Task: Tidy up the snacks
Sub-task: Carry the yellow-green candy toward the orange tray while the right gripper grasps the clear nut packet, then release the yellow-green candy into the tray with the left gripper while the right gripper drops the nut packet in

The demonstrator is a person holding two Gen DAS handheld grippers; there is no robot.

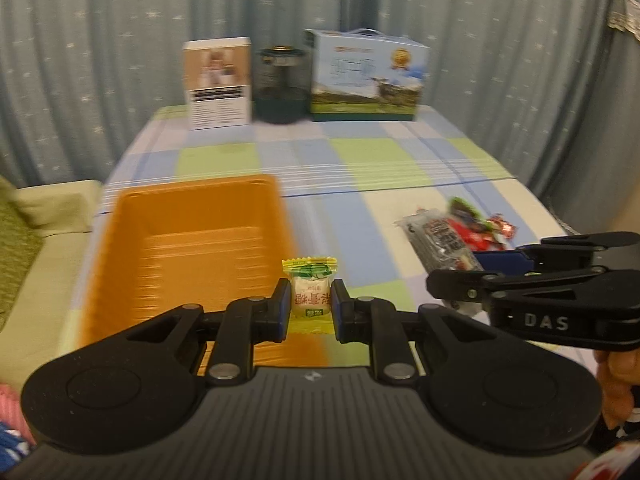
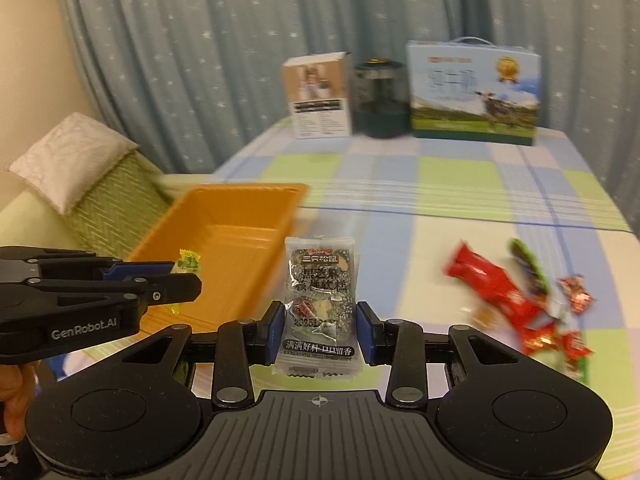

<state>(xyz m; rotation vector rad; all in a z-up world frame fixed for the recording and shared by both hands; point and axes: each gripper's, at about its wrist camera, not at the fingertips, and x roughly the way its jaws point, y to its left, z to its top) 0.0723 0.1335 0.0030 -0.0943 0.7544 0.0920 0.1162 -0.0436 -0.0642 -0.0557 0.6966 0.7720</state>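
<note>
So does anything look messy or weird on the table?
Only the snack pile: red and green wrappers lie jumbled on the checked tablecloth instead of in the orange tray. Nothing looks spilled or broken. Each claw holds one wrapped snack.

a home: starred curtains (image 1: 120, 60), cushioned sofa (image 2: 100, 184), checked tablecloth (image 1: 360, 160).

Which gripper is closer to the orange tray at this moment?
Left. The left gripper, shut on a small candy, is at the orange tray's near corner; the right gripper, holding a grey packet, is beside it, farther from the tray.
</note>
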